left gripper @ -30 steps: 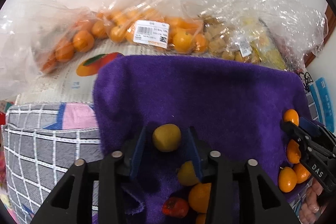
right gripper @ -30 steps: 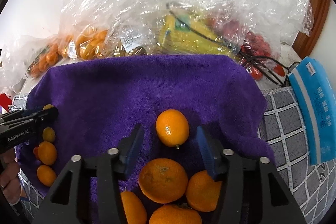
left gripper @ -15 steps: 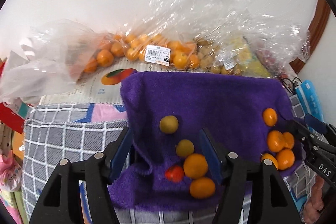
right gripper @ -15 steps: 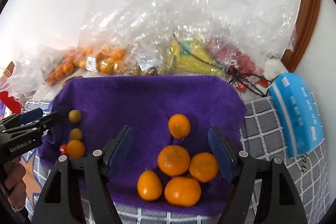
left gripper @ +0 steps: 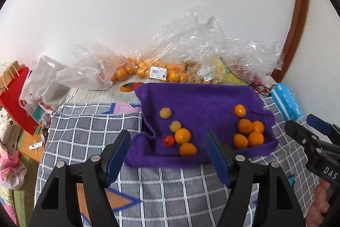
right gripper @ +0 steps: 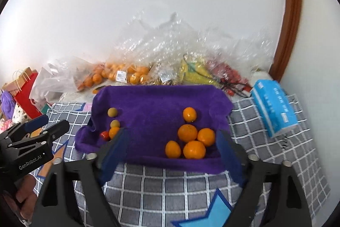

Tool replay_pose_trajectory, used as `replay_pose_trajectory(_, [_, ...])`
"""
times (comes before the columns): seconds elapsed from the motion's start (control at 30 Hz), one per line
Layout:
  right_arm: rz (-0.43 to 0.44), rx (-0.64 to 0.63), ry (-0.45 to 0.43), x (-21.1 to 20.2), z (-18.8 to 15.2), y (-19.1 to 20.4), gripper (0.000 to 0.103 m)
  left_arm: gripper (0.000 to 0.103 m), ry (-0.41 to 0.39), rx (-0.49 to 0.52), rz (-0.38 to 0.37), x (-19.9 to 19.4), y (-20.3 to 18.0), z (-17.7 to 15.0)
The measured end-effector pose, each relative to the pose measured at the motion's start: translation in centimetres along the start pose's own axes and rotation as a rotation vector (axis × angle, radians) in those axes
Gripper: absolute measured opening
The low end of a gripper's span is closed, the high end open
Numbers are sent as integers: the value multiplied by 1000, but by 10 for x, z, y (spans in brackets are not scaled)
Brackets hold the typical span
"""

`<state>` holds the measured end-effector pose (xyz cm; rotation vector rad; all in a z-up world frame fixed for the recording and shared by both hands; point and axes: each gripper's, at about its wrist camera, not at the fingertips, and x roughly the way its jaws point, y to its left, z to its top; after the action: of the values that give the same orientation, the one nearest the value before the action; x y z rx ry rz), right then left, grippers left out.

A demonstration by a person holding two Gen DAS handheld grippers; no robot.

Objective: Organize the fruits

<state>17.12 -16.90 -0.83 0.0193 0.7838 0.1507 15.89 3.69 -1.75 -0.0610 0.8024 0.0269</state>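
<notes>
Fruits lie in two groups on a purple towel (left gripper: 199, 99), which is spread over a grey checked blanket (left gripper: 89, 127). In the left wrist view, the left-hand group sits at the centre of the frame: two small yellowish fruits (left gripper: 165, 113), one above the other, then a small red fruit (left gripper: 169, 140) touching an orange fruit (left gripper: 182, 135), with another orange one (left gripper: 187, 149) just below. To the right of the frame lies the second group — a single orange (left gripper: 240, 110) apart at the top, and four oranges (left gripper: 248, 134) packed together beneath it.

The left gripper (left gripper: 167, 154) hangs above the near edge of the towel, its blue-padded fingers (left gripper: 118, 152) well apart and opening, with nothing between them; the fruits seen through the gap lie on the towel beyond. The right gripper (right gripper: 172, 154) stands the same way in its own view — jaws wide and opening, empty, framing the cluster of four oranges on the towel below. Each gripper shows at the edge of the other's frame, with part of a hand (left gripper: 318, 205) under it.

Along the wall at the top of the towel sit crumpled clear plastic bags (right gripper: 170, 56) holding more oranges, something yellow and something red, though the glare makes the contents hard to tell. A blue tissue pack (right gripper: 274, 107) lies on the blanket at the right of the frame, and a red paper bag (left gripper: 14, 99) stands at the far left.
</notes>
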Motion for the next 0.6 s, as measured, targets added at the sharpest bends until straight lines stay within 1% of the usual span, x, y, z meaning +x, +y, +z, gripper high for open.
replay_pose_trajectory(0.07, [4, -4, -18, -15, -9, 1, 92, 75, -20, 0, -9, -12, -1, -6])
replay_pose_trajectory(0.17, [-12, 1, -55, -39, -25, -1, 95, 77, -57, 7, -7, -32, -6, -19])
replay_pose_trajectory(0.33, [-33, 8, -88, -64, -48, -5, 103, 84, -113, -4, -11, -59, -11, -40])
replay_pose_trajectory(0.43, [-19, 24, -109, -76, -63, -9, 103, 85, -128, -10, -11, -67, -13, -53])
replay_pose_trajectory(0.6, [-37, 8, -122, -87, -83, -10, 103, 85, -146, -6, -5, -76, -16, -72])
